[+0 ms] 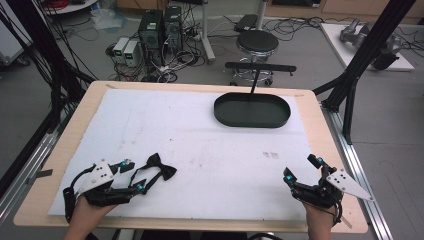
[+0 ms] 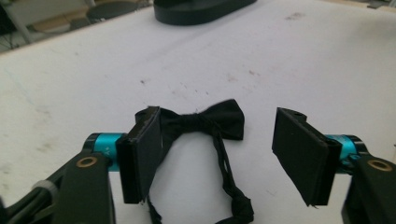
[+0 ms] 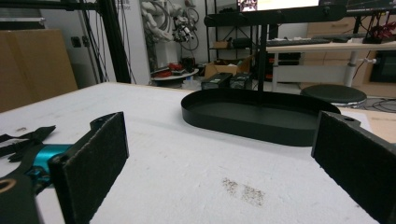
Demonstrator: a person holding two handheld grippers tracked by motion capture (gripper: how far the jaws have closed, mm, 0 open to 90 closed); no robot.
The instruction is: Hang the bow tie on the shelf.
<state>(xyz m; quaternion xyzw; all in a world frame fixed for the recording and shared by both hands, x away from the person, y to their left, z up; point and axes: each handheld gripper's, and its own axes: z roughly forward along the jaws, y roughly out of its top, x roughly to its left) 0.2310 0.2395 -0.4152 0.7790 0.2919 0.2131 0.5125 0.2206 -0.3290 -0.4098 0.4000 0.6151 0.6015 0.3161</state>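
Note:
A black bow tie lies flat on the white mat near the table's front left, its strap looped back toward the person. My left gripper lies low over the mat with its jaws apart around the strap. In the left gripper view the bow tie sits between the two pads; the left pad covers one wing's edge, the right pad stands well clear. My right gripper rests at the front right, open and empty. Its jaws face a black oval tray.
The oval tray stands at the back right of the mat, with a black T-shaped stand behind it. Beyond the table are a stool and computers on the floor. Black frame posts flank both sides.

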